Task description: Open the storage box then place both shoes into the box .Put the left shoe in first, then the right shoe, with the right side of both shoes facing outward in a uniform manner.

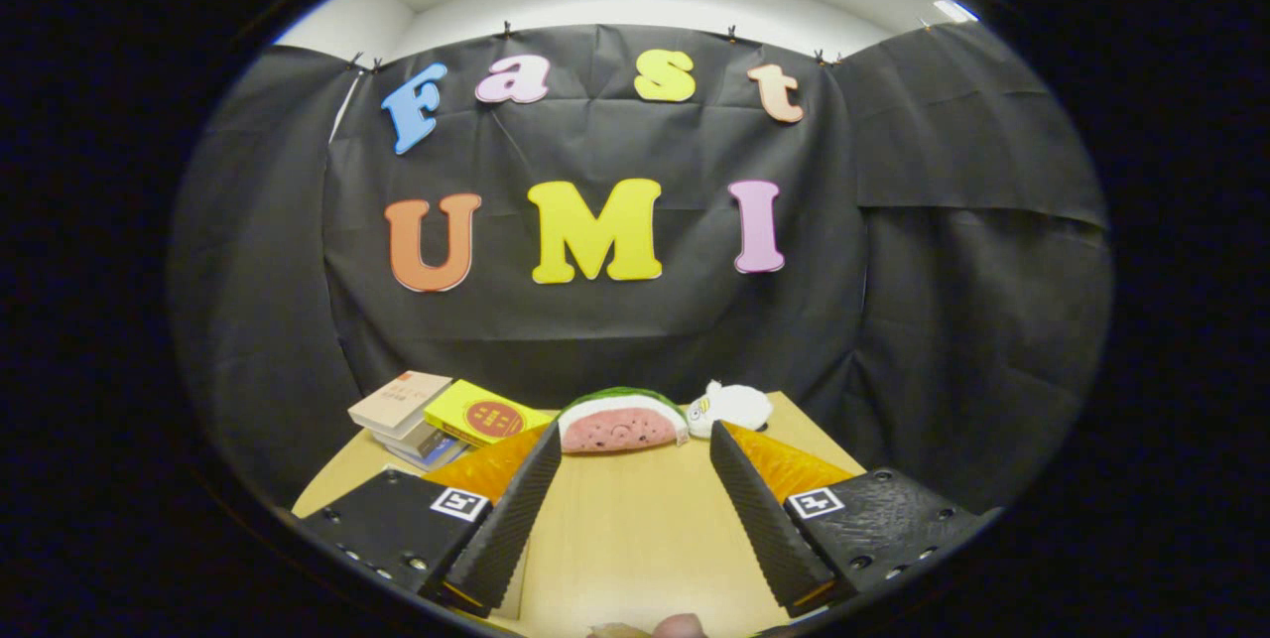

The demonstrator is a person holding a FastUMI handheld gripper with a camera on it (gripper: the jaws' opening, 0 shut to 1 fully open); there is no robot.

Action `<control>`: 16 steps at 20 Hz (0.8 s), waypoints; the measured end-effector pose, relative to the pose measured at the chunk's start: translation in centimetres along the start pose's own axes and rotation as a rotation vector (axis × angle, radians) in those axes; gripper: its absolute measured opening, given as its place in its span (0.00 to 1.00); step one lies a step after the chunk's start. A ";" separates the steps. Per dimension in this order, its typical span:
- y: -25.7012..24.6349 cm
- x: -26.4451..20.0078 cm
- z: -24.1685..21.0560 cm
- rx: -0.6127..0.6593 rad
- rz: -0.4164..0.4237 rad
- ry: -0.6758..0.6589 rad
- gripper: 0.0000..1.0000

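Black cloth hangs behind a pale wooden table [635, 539]. My claw [635, 449] is spread wide over it, nothing between its fingers [516, 509]. Just beyond the tips lies a watermelon-slice plush [620, 423], a white plush [732, 407] touching its right end. Left of them sits a stack of books [437, 417], a yellow one leaning on it. I cannot see box or shoes.

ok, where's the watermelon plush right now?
In the gripper view the watermelon plush lies at the table's far edge, beyond the open tongs, between the books and the white plush.
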State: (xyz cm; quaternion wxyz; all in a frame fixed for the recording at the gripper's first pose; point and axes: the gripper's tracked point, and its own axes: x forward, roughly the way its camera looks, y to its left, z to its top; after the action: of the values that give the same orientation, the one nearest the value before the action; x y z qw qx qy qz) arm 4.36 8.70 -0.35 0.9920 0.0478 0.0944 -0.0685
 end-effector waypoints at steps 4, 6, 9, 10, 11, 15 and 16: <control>-4.0 -0.2 0.8 -0.006 0.006 -0.008 0.94; -5.2 0.1 0.8 -0.015 0.014 -0.013 0.95; -6.3 0.5 1.6 -0.003 0.040 -0.023 0.95; -6.8 0.8 2.0 -0.001 0.045 -0.024 0.95; -7.4 0.8 2.4 0.005 0.047 -0.029 0.95; -8.7 1.6 2.2 0.017 0.049 -0.018 0.95; -8.5 1.8 2.1 0.020 0.058 -0.006 0.95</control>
State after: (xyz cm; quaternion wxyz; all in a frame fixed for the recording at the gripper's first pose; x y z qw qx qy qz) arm 5.22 -0.13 0.62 0.9934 0.0602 0.0892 -0.0407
